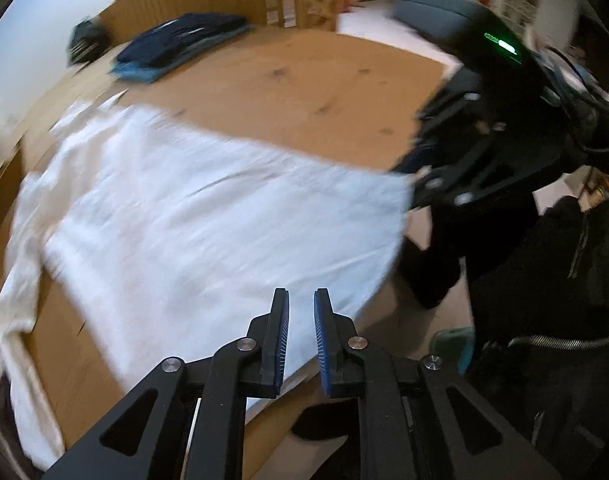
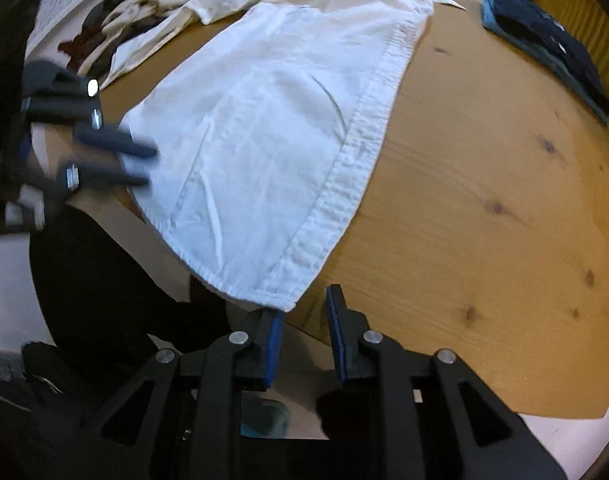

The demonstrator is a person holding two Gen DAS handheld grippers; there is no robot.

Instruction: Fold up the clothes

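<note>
A white cotton button-up shirt (image 2: 264, 128) lies spread flat on the light wooden desk (image 2: 484, 200), hem at its near edge. Left hand-held gripper (image 1: 301, 344) and right hand-held gripper (image 2: 304, 340) hover there, blue pads slightly apart, gripping nothing.

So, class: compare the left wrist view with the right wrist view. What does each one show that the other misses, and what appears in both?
Only the left wrist view shows the grey sofa across the room and the person's dark jacket.

Only the right wrist view shows the heap of crumpled clothes at the table's far corner and the shirt's stitched hem.

Both show the white shirt spread on the wooden table, the folded dark blue stack, and both tools: left tool, right tool, nothing between the pads.
</note>
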